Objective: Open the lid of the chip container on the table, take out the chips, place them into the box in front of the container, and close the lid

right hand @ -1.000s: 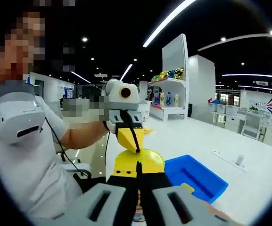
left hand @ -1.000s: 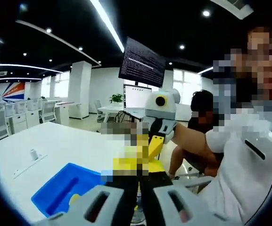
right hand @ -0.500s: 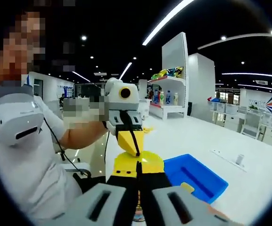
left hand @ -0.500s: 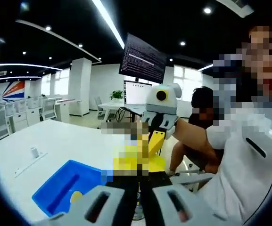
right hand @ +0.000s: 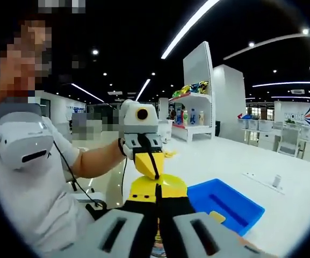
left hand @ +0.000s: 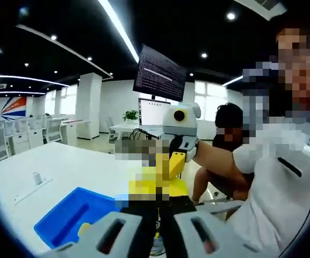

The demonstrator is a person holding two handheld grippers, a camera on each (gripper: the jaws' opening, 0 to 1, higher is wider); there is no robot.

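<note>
The yellow chip container (right hand: 157, 188) is held up in the air between my two grippers, which face each other. My right gripper (right hand: 157, 200) is shut on its near side, and my left gripper (right hand: 146, 164) comes down on its far side with yellow fingers. Seen from the left gripper view, my left gripper (left hand: 158, 201) is shut on the same yellow container (left hand: 156, 187), and my right gripper (left hand: 176, 164) meets it from beyond. The blue box (right hand: 225, 201) lies on the white table (right hand: 283, 209) below, with a yellow piece (right hand: 217, 216) in its near corner. The blue box (left hand: 71, 217) appears lower left.
A person in a white shirt (left hand: 283, 177) stands close behind the grippers, with an arm (right hand: 93, 158) reaching in. A small white item (left hand: 36, 179) stands on the table beyond the box. Shelving (right hand: 195, 107) and a dark screen (left hand: 160, 72) stand far off.
Both views have shifted slightly with the hands. The grippers stay shut on the yellow container, and the box has not moved.
</note>
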